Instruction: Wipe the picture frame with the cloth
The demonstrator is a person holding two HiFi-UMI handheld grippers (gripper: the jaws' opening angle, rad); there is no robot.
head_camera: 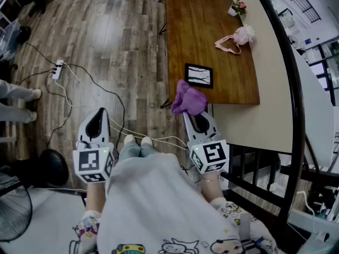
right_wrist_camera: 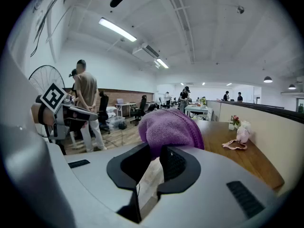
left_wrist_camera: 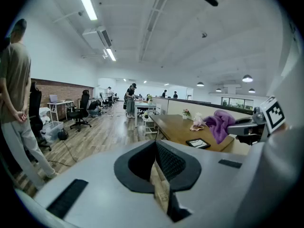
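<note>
The black picture frame point(head_camera: 198, 75) lies flat near the front end of the brown wooden table point(head_camera: 196, 30). A crumpled purple cloth point(head_camera: 189, 100) hangs just short of the table's near edge, and my right gripper point(head_camera: 191, 112) is shut on it. In the right gripper view the cloth point(right_wrist_camera: 168, 129) bulges out over the closed jaws of my right gripper point(right_wrist_camera: 159, 148). My left gripper point(head_camera: 100, 110) is off to the left above the wood floor, shut and empty. In the left gripper view my left gripper point(left_wrist_camera: 156, 144) has its jaws together, with the frame point(left_wrist_camera: 198, 143) and the cloth point(left_wrist_camera: 218, 124) ahead to the right.
A pink soft item point(head_camera: 235, 40) and a small flower pot point(head_camera: 237, 7) sit further back on the table. Cables and a power strip point(head_camera: 58, 67) run across the floor. A cream partition point(head_camera: 265, 115) and a dark railing point(head_camera: 294, 115) bound the right side. A person point(left_wrist_camera: 16, 103) stands at the left.
</note>
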